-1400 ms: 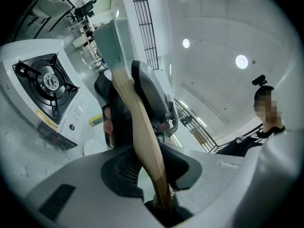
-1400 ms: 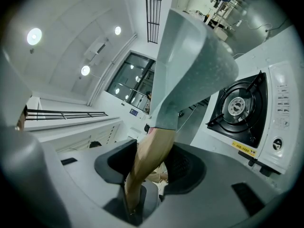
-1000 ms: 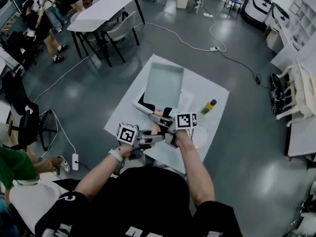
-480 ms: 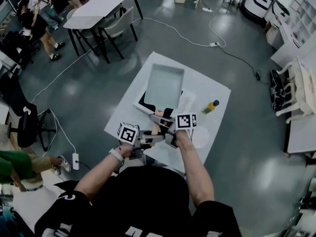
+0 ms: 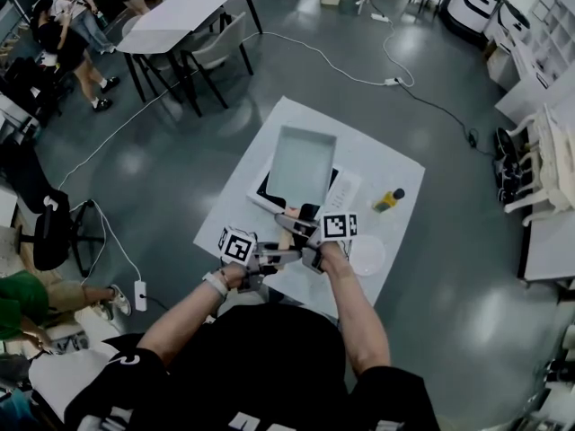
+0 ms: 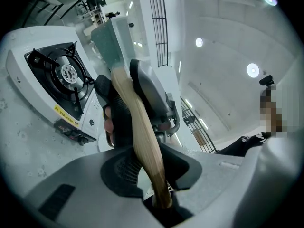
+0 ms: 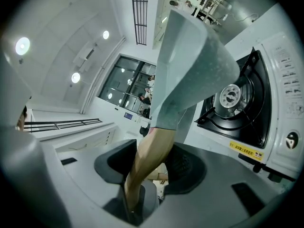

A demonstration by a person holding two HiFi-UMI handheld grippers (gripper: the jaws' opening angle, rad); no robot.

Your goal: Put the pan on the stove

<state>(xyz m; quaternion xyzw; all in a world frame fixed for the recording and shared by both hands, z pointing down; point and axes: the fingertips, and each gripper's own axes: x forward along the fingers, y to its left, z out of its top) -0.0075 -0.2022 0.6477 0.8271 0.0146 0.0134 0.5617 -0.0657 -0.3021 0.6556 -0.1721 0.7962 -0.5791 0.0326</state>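
Note:
A pale grey rectangular pan (image 5: 303, 164) with a wooden handle (image 5: 287, 236) hangs over the white gas stove (image 5: 263, 189) on the table. Both grippers hold the handle. My left gripper (image 5: 284, 257) is shut on it near its end, where the wood (image 6: 140, 137) runs between the pads. My right gripper (image 5: 293, 226) is shut on the handle (image 7: 147, 160) closer to the pan. In the right gripper view the pan (image 7: 190, 70) stands over the black burner (image 7: 232, 99). In the left gripper view the burner (image 6: 64, 72) shows beside the pan (image 6: 107, 42). Whether the pan touches the stove I cannot tell.
On the white table (image 5: 235, 214) a yellow bottle (image 5: 388, 197) lies to the right of the stove, with a round white plate (image 5: 367, 254) nearer me. A table with chairs (image 5: 184, 25) and people stand at the far left. Cables cross the floor.
The pan and both grippers have come down a little toward the stove. Both grips on the handle are unchanged.

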